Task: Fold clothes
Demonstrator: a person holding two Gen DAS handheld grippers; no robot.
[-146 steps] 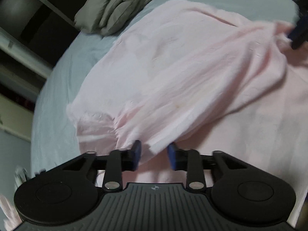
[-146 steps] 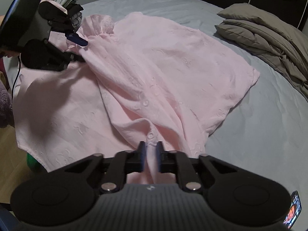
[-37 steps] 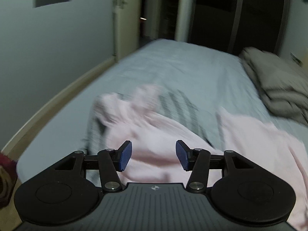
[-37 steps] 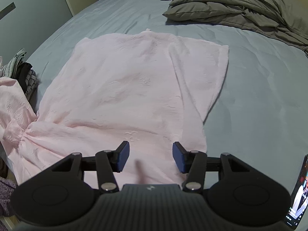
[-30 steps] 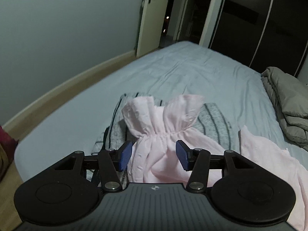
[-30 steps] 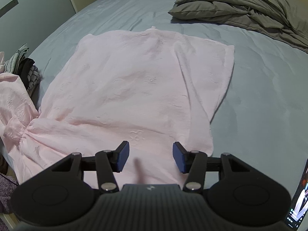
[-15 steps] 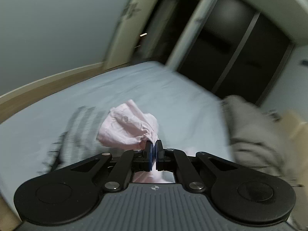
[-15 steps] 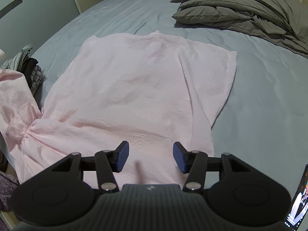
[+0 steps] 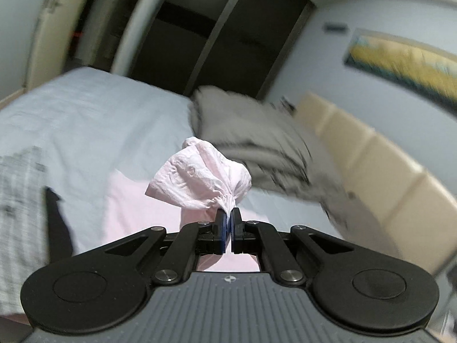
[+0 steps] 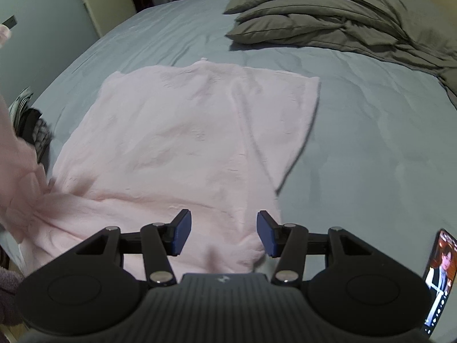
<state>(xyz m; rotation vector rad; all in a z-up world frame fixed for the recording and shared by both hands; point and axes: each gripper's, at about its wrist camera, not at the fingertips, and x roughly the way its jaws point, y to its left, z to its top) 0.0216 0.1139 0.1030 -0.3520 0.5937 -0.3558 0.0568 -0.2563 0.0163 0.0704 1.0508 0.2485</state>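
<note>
With left jaws clamped on the sleeve, just needs laying rightward across the dress; right jaws spread, empty.

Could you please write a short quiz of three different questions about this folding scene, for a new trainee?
1. True or false: the right gripper is closed on the pink garment.
2. What does the left gripper hold? A) a gathered pink sleeve B) a grey pillow C) a phone
3. Fill in: the lit phone lies on the bed to the ____ of the right gripper in its own view.

Key: 1 false, its jaws stand open above the cloth. 2 A. 3 right.
</note>
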